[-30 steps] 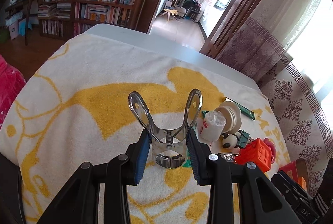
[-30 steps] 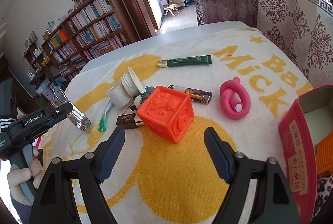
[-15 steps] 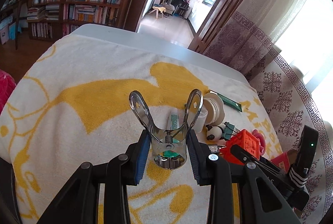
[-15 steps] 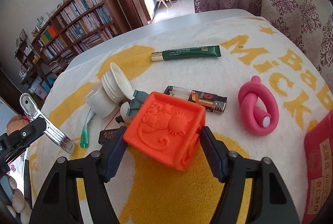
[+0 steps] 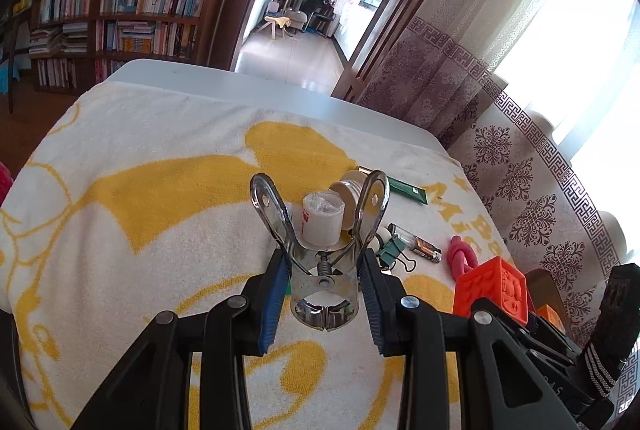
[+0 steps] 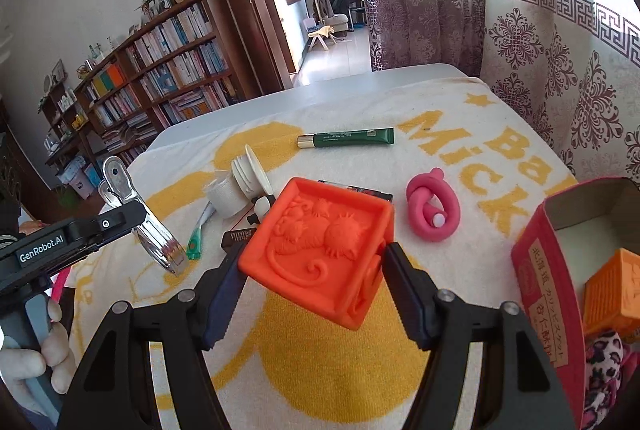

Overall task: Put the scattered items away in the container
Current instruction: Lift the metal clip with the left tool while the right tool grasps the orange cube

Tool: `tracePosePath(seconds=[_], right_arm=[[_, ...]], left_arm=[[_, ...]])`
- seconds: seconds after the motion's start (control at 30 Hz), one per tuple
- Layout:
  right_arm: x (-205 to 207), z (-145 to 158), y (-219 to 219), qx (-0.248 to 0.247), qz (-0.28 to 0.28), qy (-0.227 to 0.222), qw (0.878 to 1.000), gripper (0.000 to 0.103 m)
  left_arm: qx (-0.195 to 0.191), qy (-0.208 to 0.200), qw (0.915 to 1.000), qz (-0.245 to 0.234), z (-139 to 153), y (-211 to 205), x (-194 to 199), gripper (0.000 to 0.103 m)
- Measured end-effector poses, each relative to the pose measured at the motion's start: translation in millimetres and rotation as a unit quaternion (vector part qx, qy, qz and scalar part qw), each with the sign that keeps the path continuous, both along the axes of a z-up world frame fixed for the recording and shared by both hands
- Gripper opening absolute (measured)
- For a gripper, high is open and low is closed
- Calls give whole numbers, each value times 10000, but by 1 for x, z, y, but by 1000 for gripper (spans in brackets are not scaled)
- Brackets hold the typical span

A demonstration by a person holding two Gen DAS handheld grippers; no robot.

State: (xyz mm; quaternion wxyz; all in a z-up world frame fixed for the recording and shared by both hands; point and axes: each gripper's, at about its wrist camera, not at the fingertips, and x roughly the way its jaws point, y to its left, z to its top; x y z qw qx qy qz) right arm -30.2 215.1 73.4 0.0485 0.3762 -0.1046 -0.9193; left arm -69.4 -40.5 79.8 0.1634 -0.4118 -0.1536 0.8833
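My left gripper [image 5: 324, 298] is clamped on a metal clip [image 5: 322, 250], its two handles sticking up and away from me above the yellow and white towel [image 5: 140, 198]. My right gripper [image 6: 314, 270] grips the orange cube [image 6: 320, 250] by its sides, holding it tilted above the towel. The red box [image 6: 544, 270] sits at the near right, open at the top, with a lighter orange block [image 6: 612, 294] already inside it.

On the towel beyond the cube lie a pink knotted toy [image 6: 432, 210] to the right, a green tube [image 6: 346, 139] farther off, and a lighter [image 6: 360, 190] partly hidden behind the cube. To the left are a white roll [image 6: 226, 196], a stack of white lids [image 6: 250, 174] just beside it, and a green toothbrush [image 6: 198, 230] near the clip.
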Motion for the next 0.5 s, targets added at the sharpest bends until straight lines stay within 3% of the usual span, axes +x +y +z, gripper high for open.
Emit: tracePosePath(seconds=[0.5], right_arm=[[98,46,107,-9,-1002,663,9928,72]], left_arm=[[25,266,9956,-899,36,93,34,38]])
